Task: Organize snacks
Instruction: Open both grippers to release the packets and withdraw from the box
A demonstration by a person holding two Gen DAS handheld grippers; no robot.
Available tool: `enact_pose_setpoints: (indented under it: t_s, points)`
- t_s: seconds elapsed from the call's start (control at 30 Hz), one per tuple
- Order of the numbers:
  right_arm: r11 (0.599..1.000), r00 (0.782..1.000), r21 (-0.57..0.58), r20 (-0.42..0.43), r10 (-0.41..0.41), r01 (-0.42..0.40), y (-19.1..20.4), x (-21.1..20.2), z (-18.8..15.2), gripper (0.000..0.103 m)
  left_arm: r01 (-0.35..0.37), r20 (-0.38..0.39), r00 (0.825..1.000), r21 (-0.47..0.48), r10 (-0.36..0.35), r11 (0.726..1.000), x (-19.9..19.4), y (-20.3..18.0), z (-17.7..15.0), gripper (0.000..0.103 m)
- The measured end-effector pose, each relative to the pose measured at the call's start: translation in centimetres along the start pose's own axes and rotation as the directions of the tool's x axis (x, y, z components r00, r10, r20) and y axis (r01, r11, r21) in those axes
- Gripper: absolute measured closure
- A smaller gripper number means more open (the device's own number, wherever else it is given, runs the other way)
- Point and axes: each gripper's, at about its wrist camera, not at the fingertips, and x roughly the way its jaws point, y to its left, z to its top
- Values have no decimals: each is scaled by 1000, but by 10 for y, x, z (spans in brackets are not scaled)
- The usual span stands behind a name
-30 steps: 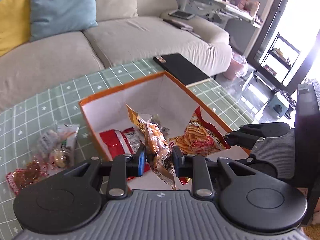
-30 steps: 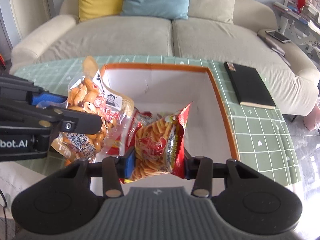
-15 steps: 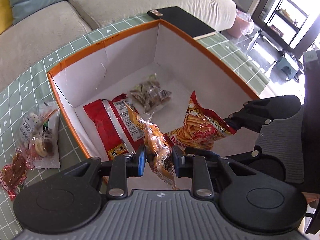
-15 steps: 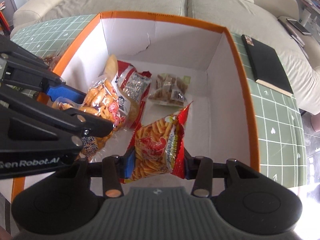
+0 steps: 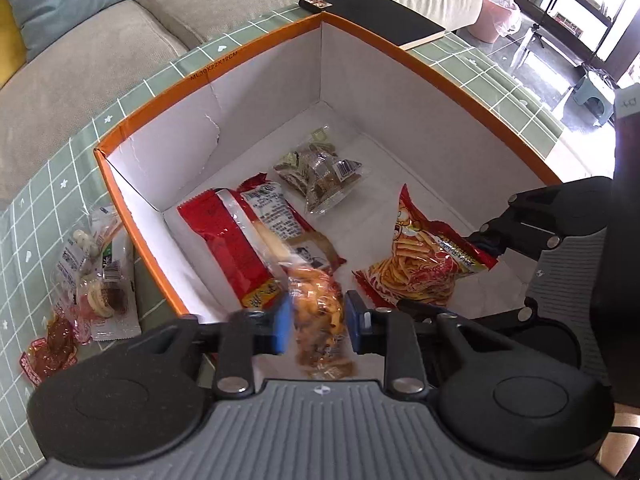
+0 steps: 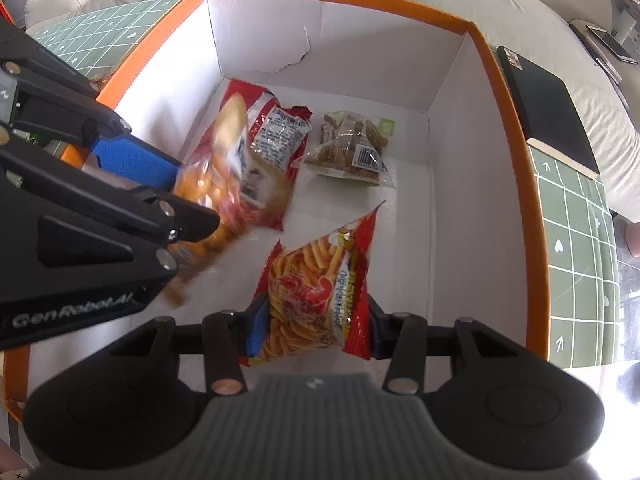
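An orange-rimmed white box [image 5: 256, 52] [image 6: 516, 128] holds a red snack pack [image 5: 228, 240] [image 6: 280, 132] and a clear bag of brown snacks [image 5: 320, 172] [image 6: 352, 152]. My left gripper [image 5: 316, 320] [image 6: 160, 184] is inside the box; its jaws have parted around a blurred orange cracker bag [image 5: 320, 312] [image 6: 212, 184] that is slipping down. My right gripper [image 6: 316, 328] [image 5: 496, 248] is shut on a red bag of fried sticks [image 6: 316, 288] [image 5: 420, 264], low inside the box.
Several small snack packs [image 5: 96, 272] lie on the green checked tablecloth [image 5: 24, 216] left of the box. A black notebook [image 5: 376, 12] [image 6: 548, 108] lies beyond the box's far corner. A beige sofa [image 5: 80, 60] is behind the table.
Both grippers have dropped deeper into the box. The left jaws have opened and the orange cracker bag is sliding out, blurred. The right gripper still holds the fried-stick bag.
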Motion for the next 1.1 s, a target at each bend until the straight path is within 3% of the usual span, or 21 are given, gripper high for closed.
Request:
enact_pose_setpoints:
  t_s: [0.13,0.23,0.4,0.63,0.87,1.1]
  points:
    - [1000,1000,-6,-12,-14,14,2,0,0,56,9,9,1000,-2,-9,1000,-7,2,-1,65]
    - [1000,1000,-7,-5,-26,26,3,-4,1,42,2,24,1000,10,-2,1000,-15,2,-3,56]
    - [998,998,-17,5,-59,59,6,-15,2,32,-41,70,997,46,38,998,-32,-1,-7,38]
    - [995,995,-21,33,-95,96,11,-37,3,18,-55,121,991,54,48,997,-59,3,-14,32]
    - [993,988,-14,102,-112,114,28,-67,5,16,-78,173,982,28,72,997,-88,19,-31,30]
    - [996,973,2,212,-87,89,66,-101,9,13,-144,224,963,-40,149,989,-112,47,-57,29]
